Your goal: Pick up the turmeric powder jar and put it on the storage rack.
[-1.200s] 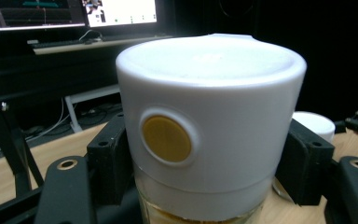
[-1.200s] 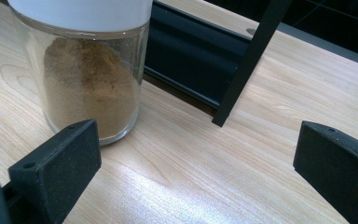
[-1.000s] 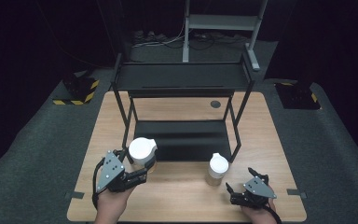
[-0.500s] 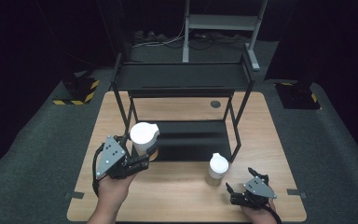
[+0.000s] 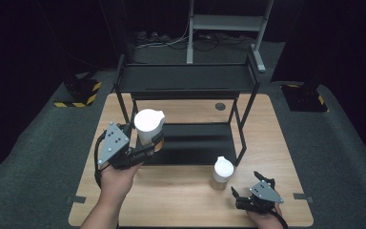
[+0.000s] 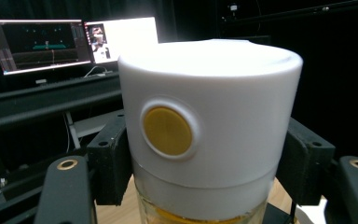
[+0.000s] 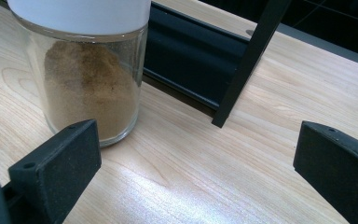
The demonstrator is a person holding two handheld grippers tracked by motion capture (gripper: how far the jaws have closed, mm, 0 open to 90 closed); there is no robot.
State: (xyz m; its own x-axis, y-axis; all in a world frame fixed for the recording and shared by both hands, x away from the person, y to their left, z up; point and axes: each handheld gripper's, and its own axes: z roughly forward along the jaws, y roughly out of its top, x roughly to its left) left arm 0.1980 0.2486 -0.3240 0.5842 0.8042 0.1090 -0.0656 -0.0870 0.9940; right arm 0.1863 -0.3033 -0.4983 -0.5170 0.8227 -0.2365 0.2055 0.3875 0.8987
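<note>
My left gripper [image 5: 145,145] is shut on a glass jar with a white lid [image 5: 148,123], held up above the table in front of the black two-tier rack [image 5: 186,78]. In the left gripper view the jar's white lid [image 6: 209,116] with a round yellow button sits between both black jaws. A second jar [image 5: 222,172] with a white cap stands on the table near the rack's front right leg. In the right gripper view this jar [image 7: 91,84] holds brown powder, at upper left. My right gripper [image 5: 248,191] rests open near the table's front right edge, nothing between its jaws.
The wooden table [image 5: 181,200] carries the rack, whose lower shelf [image 5: 193,143] lies dark and flat. The rack's front right leg [image 7: 251,60] stands just beyond my right gripper. Black-and-yellow striped feet [image 5: 78,95] sit on the grey floor at left.
My left gripper has risen with the white-lidded jar and shifted toward the rack. The right gripper and the powder jar have stayed put.
</note>
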